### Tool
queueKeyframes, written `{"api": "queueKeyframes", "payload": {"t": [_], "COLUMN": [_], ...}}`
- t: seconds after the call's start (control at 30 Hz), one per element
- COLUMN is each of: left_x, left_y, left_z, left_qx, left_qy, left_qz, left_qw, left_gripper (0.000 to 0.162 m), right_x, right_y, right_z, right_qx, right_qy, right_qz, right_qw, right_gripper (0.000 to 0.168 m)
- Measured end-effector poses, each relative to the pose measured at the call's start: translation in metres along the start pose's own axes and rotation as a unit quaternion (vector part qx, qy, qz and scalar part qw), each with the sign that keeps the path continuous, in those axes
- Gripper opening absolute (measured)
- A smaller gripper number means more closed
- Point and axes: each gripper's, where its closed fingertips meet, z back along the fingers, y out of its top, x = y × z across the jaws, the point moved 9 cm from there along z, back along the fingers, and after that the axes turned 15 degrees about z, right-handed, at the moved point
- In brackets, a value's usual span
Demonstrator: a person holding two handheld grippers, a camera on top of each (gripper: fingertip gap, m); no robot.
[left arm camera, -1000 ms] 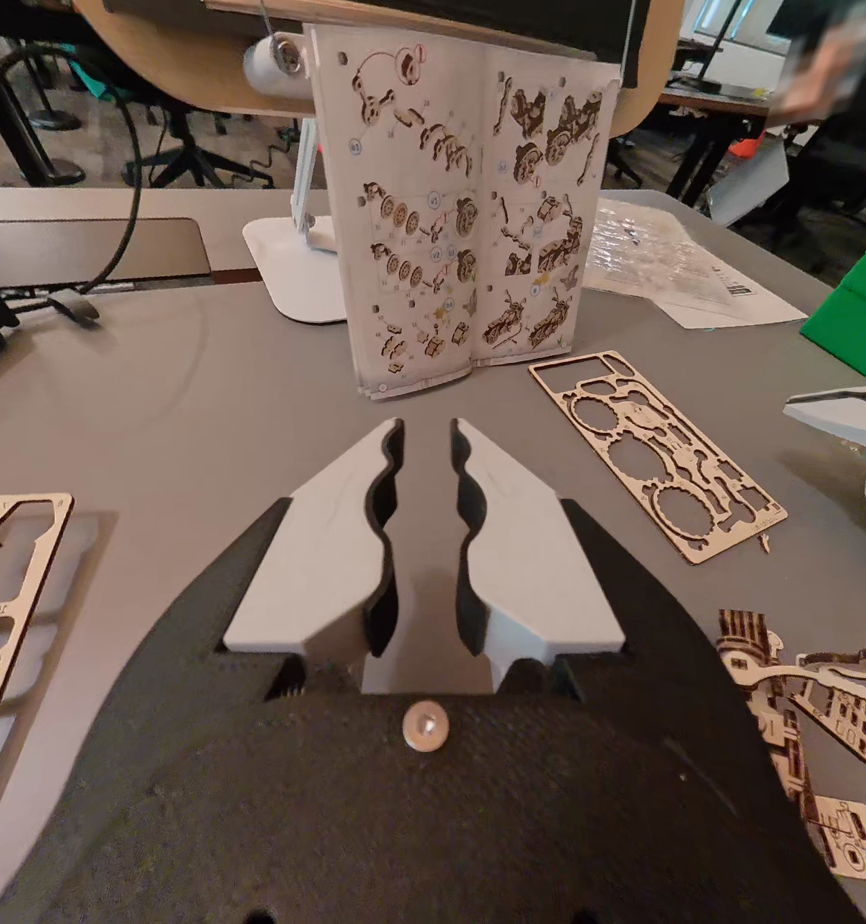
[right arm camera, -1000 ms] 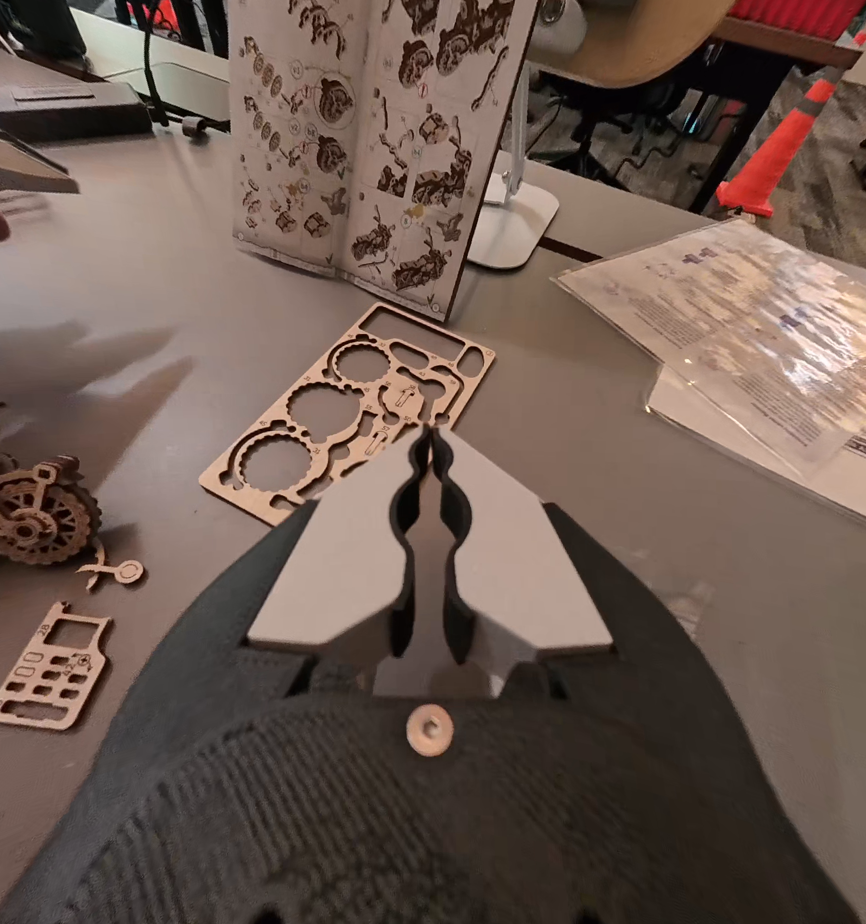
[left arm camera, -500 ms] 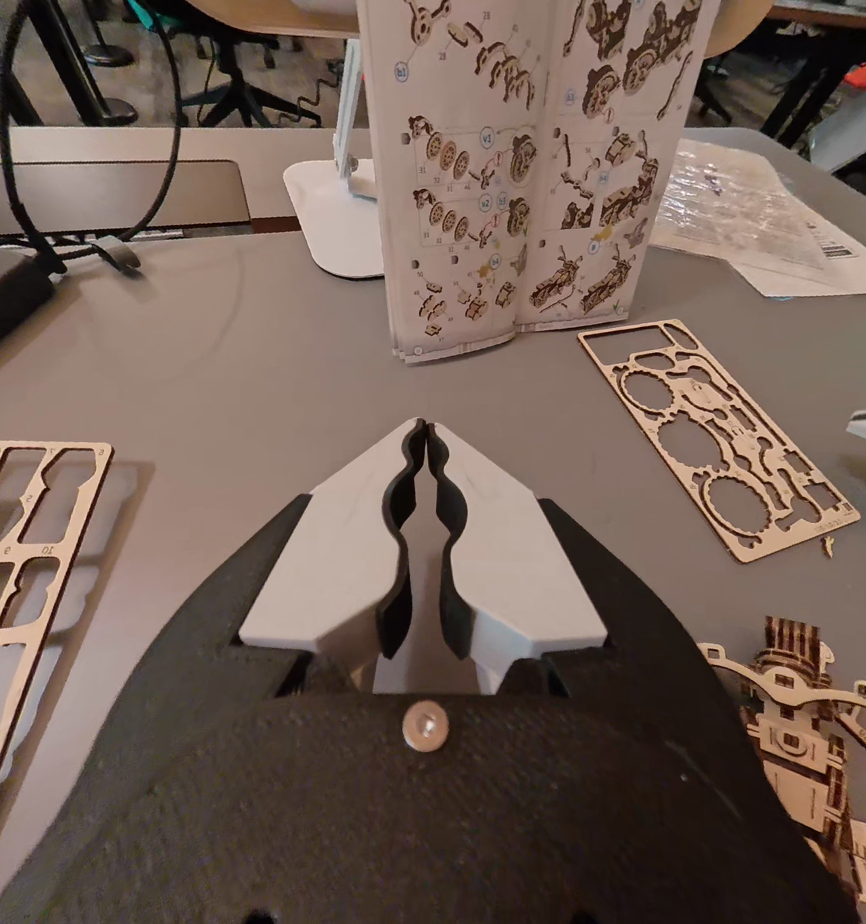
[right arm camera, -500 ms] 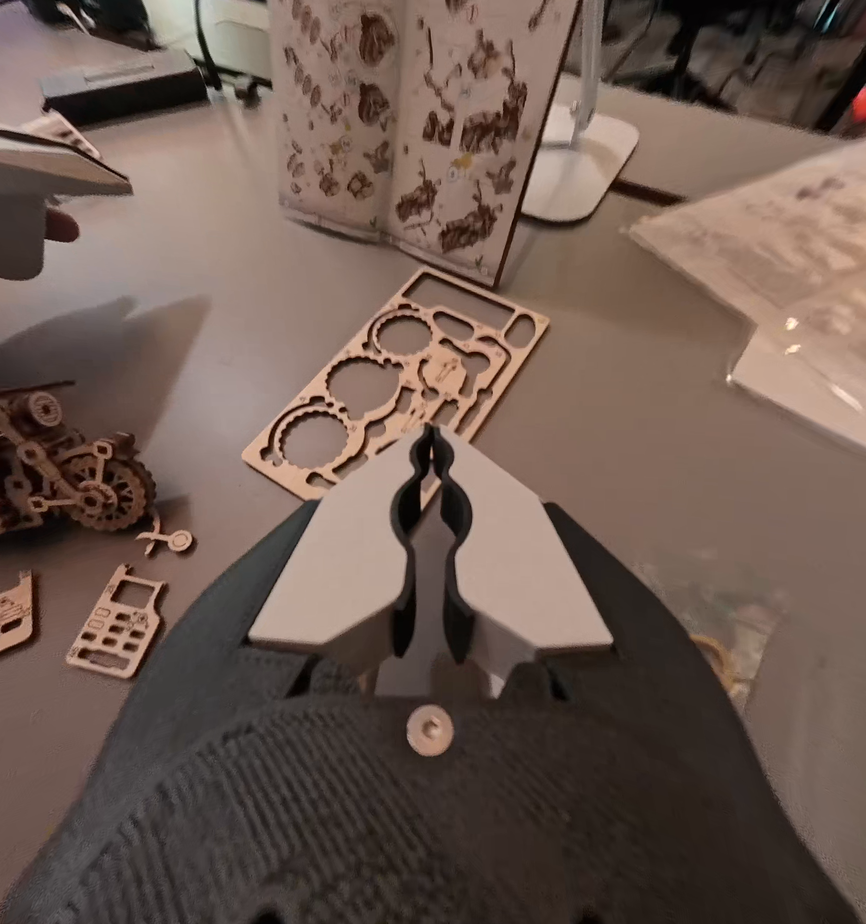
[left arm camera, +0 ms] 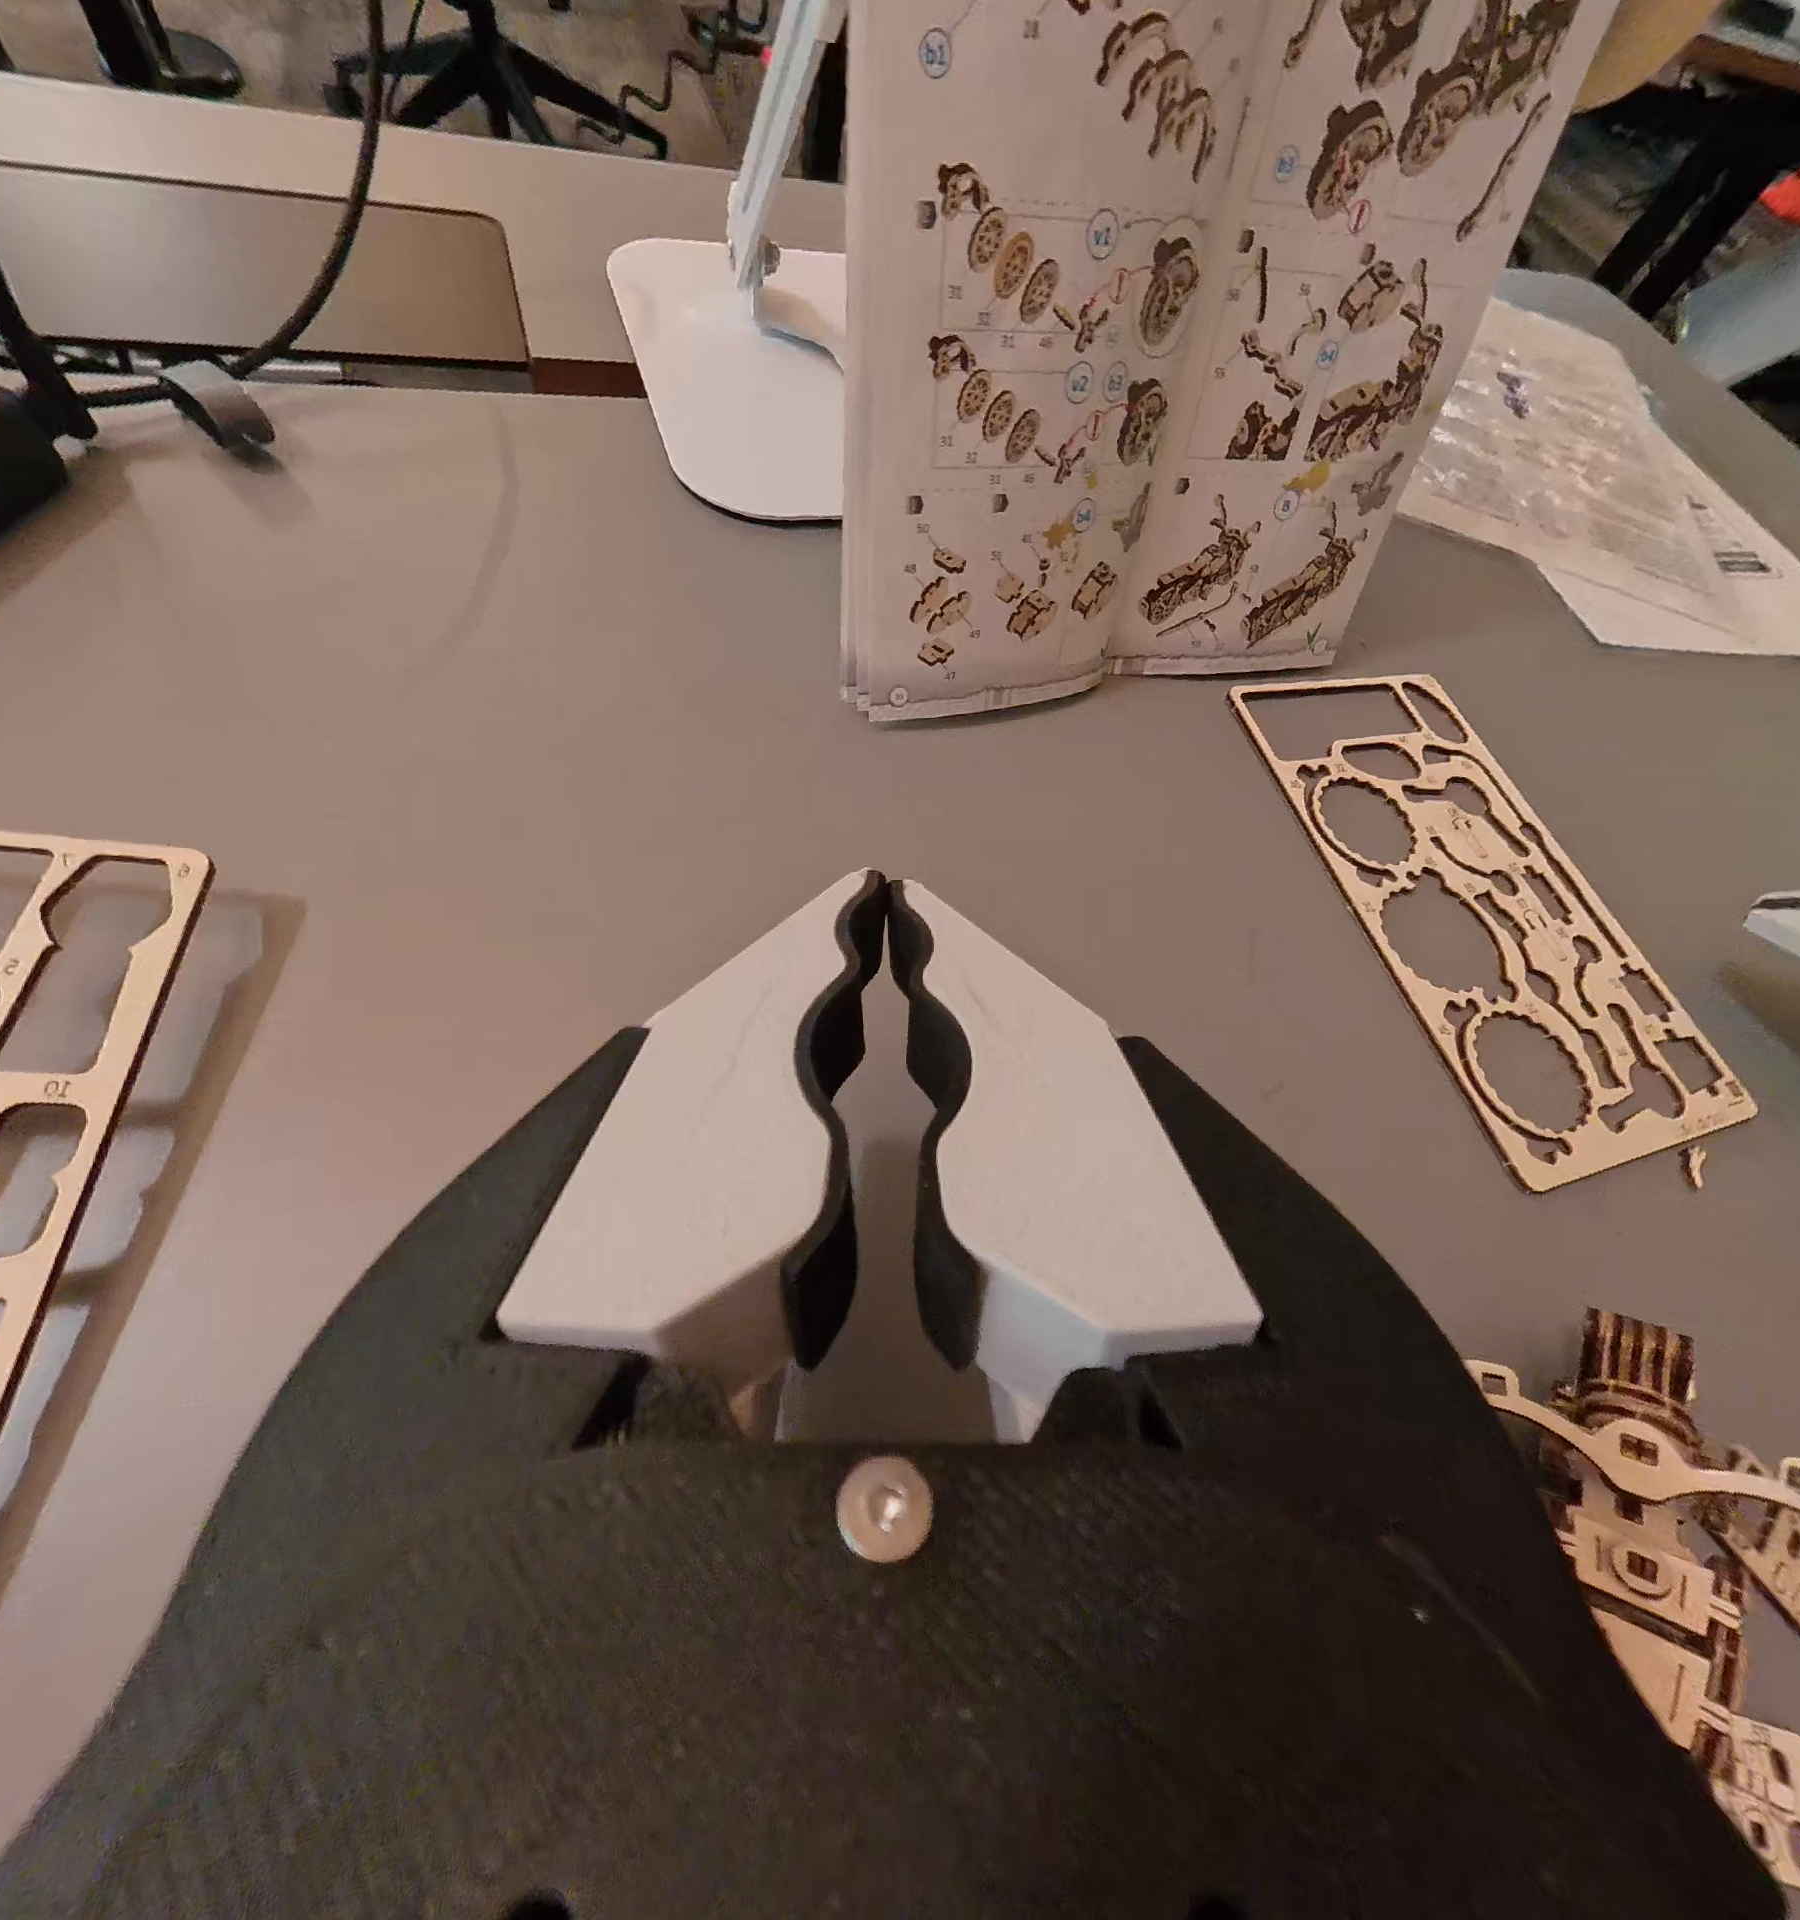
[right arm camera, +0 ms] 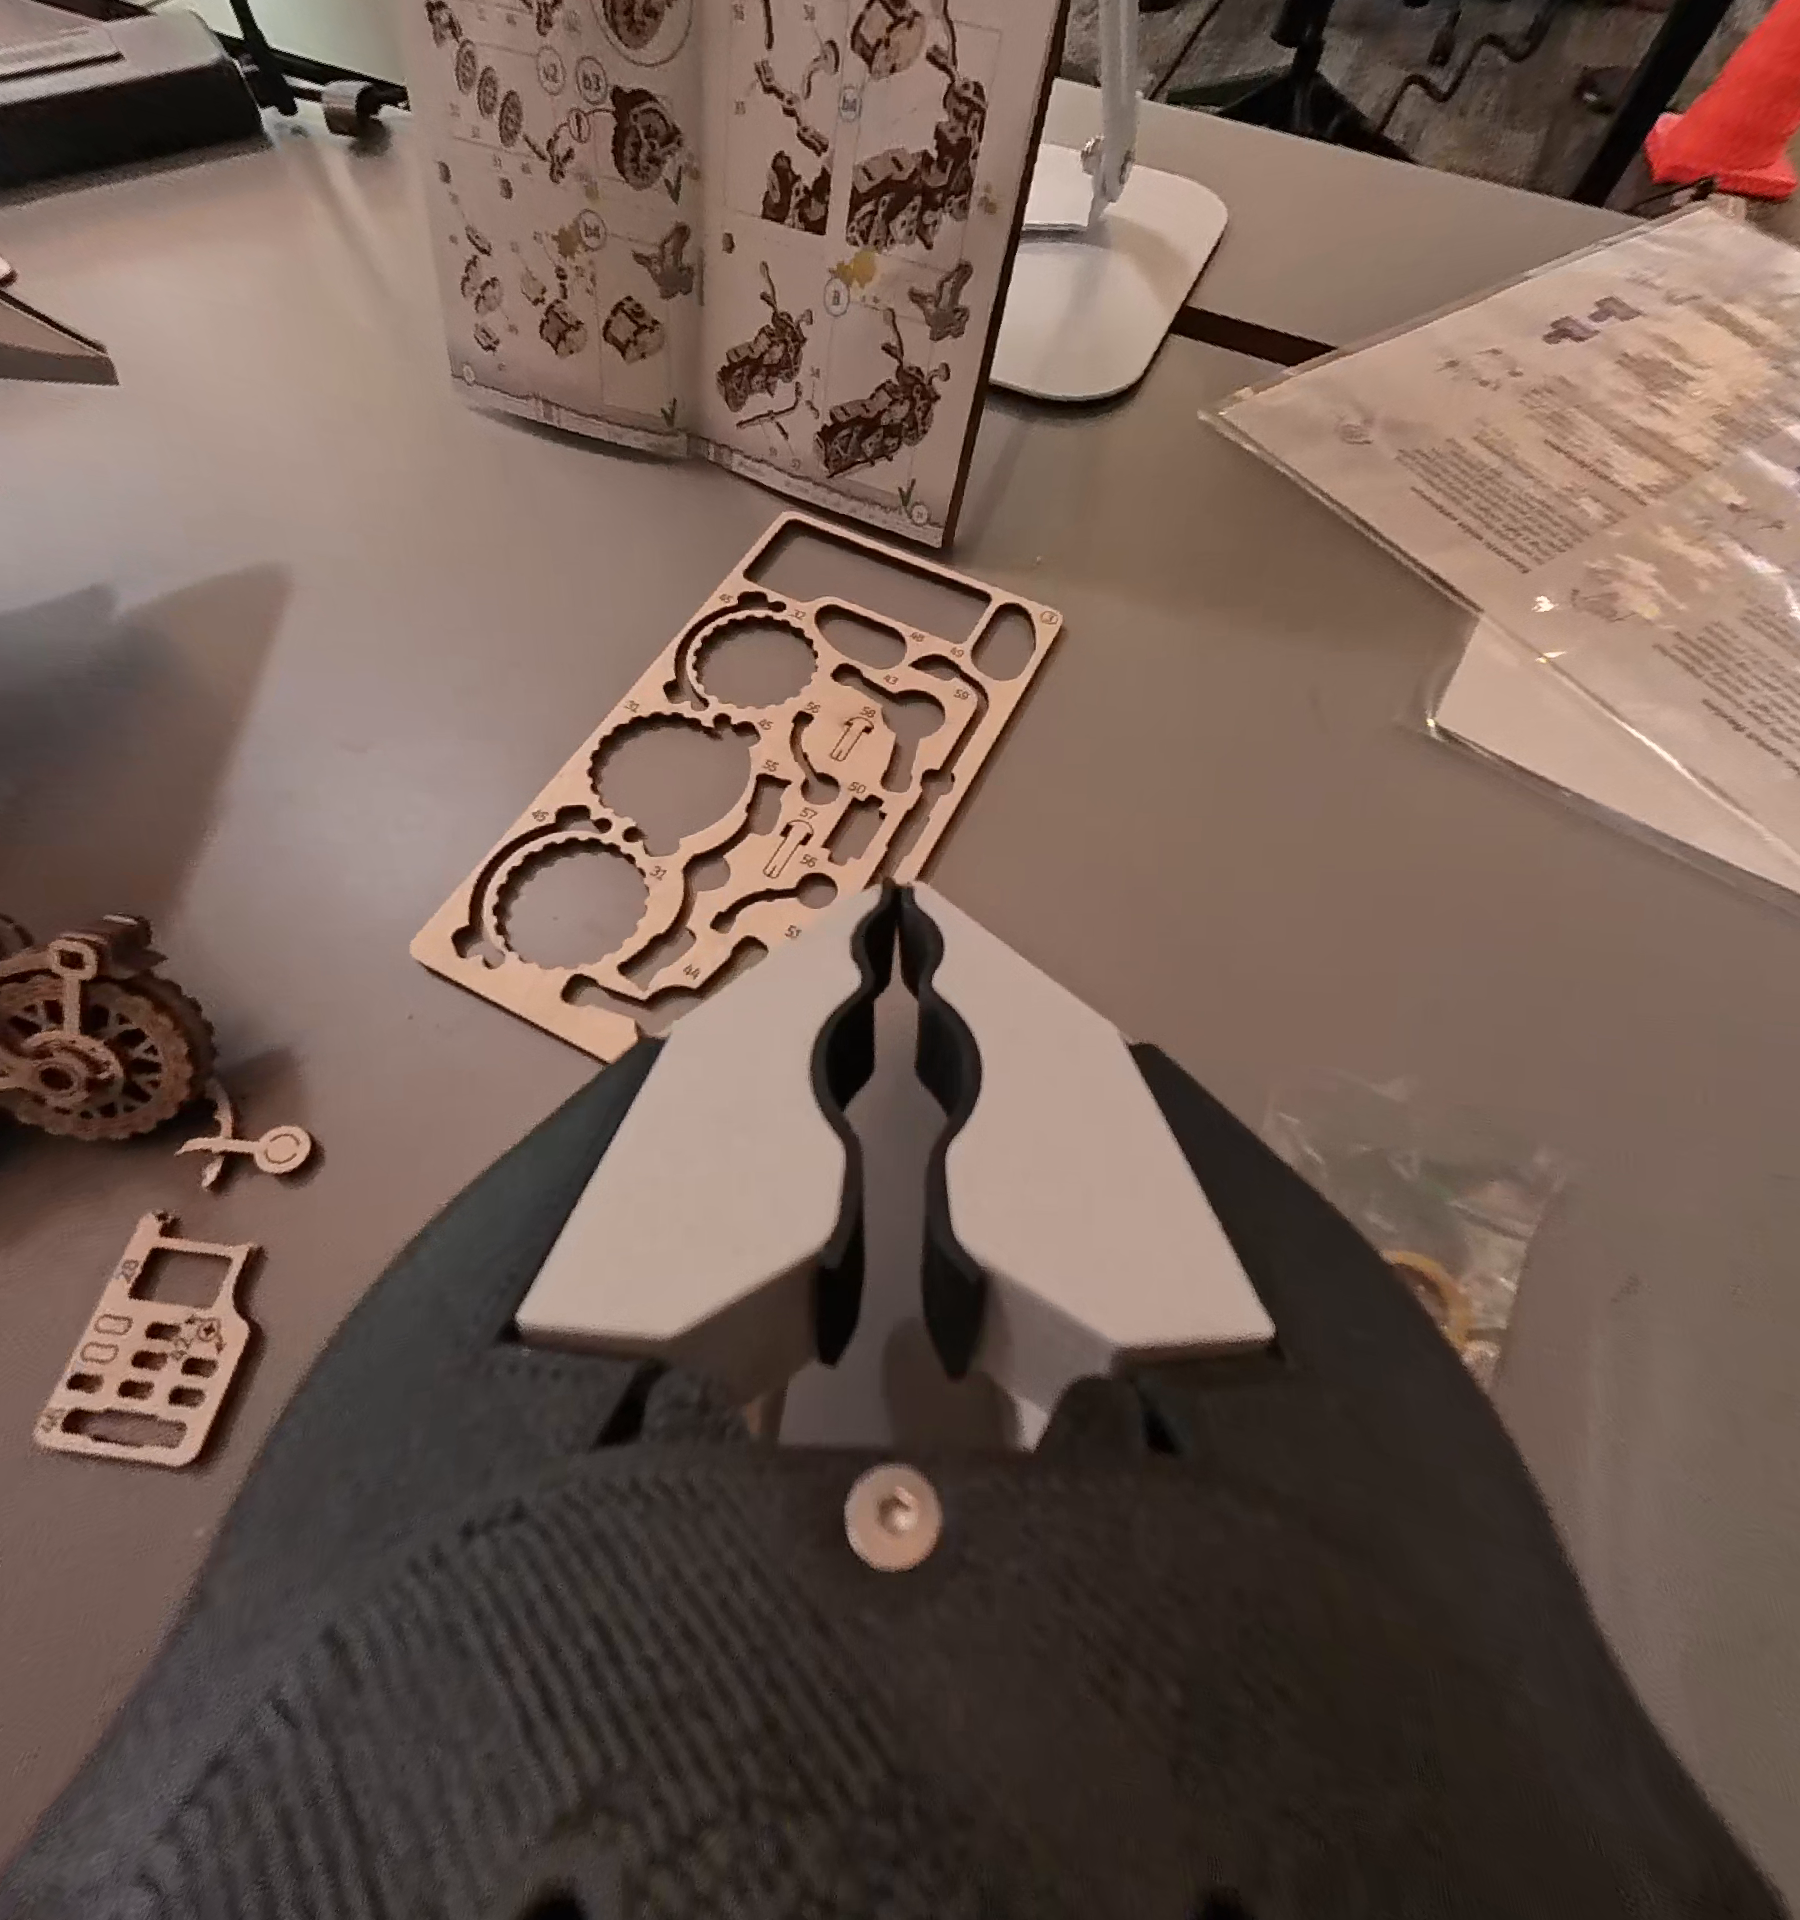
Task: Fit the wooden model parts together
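Observation:
My left gripper [left arm camera: 883, 881] is shut and empty above the grey table. My right gripper [right arm camera: 898, 889] is shut and empty, its tips over the near edge of a punched-out wooden parts sheet [right arm camera: 667, 894], which also shows in the left wrist view [left arm camera: 1561, 1039]. A part-built wooden motorcycle [right arm camera: 75, 1049] stands at the left in the right wrist view, and shows at the lower right in the left wrist view [left arm camera: 1644, 1538]. Two small loose wooden pieces [right arm camera: 148, 1340] lie beside it. Another wooden sheet [left arm camera: 34, 1039] lies at the far left.
An open instruction booklet [left arm camera: 1145, 353] stands against a white stand [left arm camera: 730, 395] at the back. Plastic-covered papers [right arm camera: 1644, 540] lie at the right. A small clear bag [right arm camera: 1415, 1216] lies right of my right gripper. Black cables [left arm camera: 200, 384] lie at the back left. The gap from one gripper's tips to the other's is roughly 25 cm. My right gripper's tips are some 15 cm from the part-built wooden motorcycle [right arm camera: 75, 1049].
My left gripper has closed from open to shut and moved nearer the booklet. My right gripper stayed shut and shifted toward the parts sheet.

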Motion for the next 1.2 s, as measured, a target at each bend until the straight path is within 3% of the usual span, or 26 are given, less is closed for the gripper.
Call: {"api": "queueKeyframes", "payload": {"t": [0.2, 1.2], "left_x": [-0.0050, 0.0012], "left_y": [0.0008, -0.0014], "left_z": [-0.0001, -0.0001], "left_qx": [-0.001, 0.001], "left_qy": [-0.003, 0.018], "left_qz": [0.025, -0.010], "left_qw": [1.000, 1.000], "left_gripper": [0.000, 0.000], "right_x": [0.0030, 0.0035], "right_y": [-0.0016, -0.0021], "right_z": [-0.0022, -0.0035], "right_qx": [-0.007, -0.012], "right_qy": [0.010, 0.011], "right_qz": [-0.017, -0.019], "right_qw": [1.000, 1.000], "right_gripper": [0.000, 0.005]}}
